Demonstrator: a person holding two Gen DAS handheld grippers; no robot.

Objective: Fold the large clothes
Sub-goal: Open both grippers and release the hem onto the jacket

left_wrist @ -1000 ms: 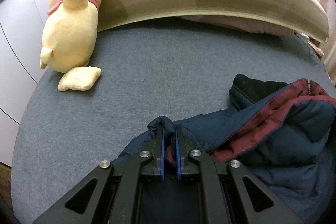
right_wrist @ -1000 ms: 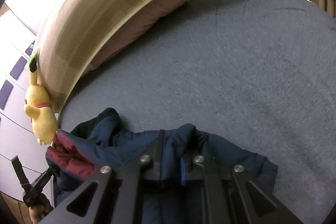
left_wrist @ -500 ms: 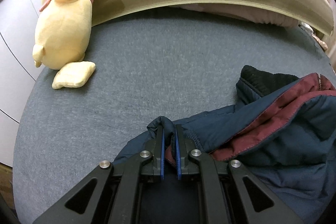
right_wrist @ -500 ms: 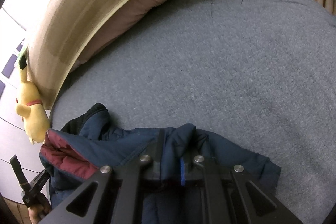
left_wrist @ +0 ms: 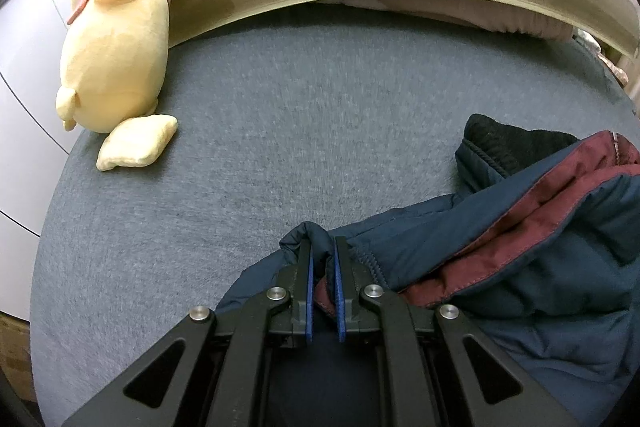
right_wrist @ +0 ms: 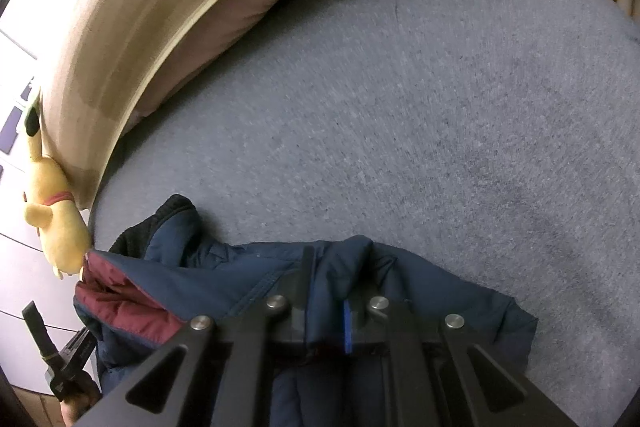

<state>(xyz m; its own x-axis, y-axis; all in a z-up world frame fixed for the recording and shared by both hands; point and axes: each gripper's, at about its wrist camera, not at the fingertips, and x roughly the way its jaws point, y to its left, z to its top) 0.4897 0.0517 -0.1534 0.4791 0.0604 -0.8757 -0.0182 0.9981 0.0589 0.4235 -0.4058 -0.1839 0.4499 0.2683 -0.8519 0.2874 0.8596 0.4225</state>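
Both claws are clamped on the navy padded jacket with maroon lining (left_wrist: 520,251), which lies on the grey bed (left_wrist: 320,131): left claw (left_wrist: 323,255), right claw (right_wrist: 332,267). Only the left view shows the whole yellow plush toy (left_wrist: 116,55) at 10 o'clock; the right view cuts it at the edge. Folds partly hide the right claw's fingers.

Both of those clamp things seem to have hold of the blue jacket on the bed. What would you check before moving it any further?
1. Left gripper shut on the jacket edge: ok.
2. Right gripper shut on a fold of the jacket: ok.
3. Bare grey bed ahead for laying it out: ok.
4. Plush toy clear of the jacket: ok, it lies off at the bed's corner.
5. Jacket flat and smooth: not ok, it is bunched, maroon lining showing.
6. Sleeves free, zipper state: cannot tell.
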